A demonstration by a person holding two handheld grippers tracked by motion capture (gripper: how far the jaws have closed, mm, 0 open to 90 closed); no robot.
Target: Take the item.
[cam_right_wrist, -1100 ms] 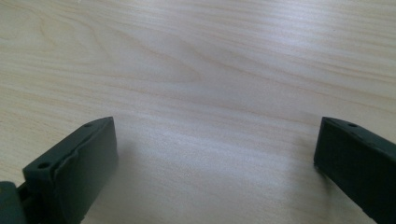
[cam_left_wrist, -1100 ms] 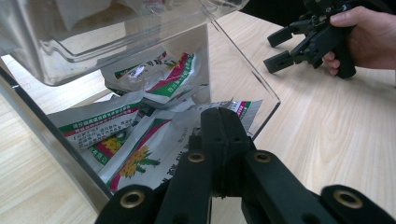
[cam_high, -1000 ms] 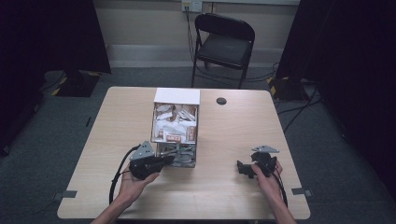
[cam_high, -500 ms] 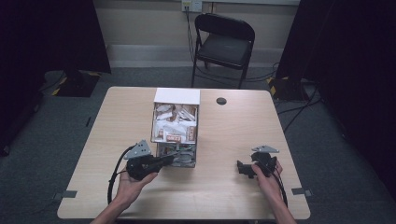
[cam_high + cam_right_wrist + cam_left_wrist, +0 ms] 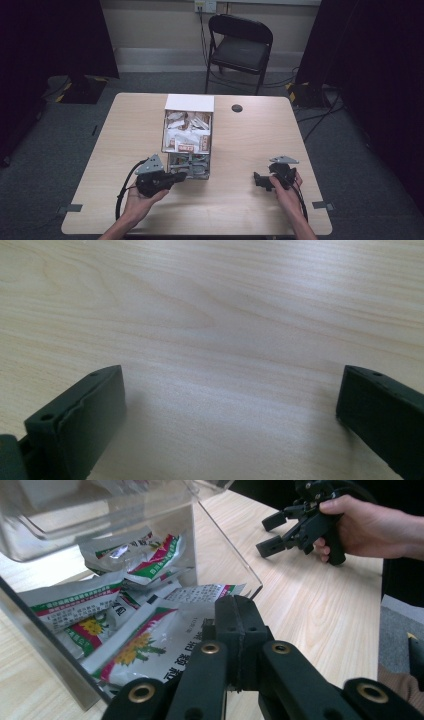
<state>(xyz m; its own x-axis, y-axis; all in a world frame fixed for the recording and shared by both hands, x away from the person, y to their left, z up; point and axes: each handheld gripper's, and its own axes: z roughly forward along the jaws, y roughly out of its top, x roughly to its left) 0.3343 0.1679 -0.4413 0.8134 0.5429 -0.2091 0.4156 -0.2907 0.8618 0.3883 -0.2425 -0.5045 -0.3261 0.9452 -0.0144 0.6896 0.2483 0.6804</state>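
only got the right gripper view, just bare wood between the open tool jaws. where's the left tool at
observer: The left tool is at the near, open end of a clear plastic box in the middle of the table, well to the left of your right tool.
operator: whats in the box
observer: White printed sachets with green and red stripes and yellow flowers, piled loose.
operator: is left holding one
observer: Its jaws are shut, with the tip just over the sachets; I cannot tell whether one is pinched.
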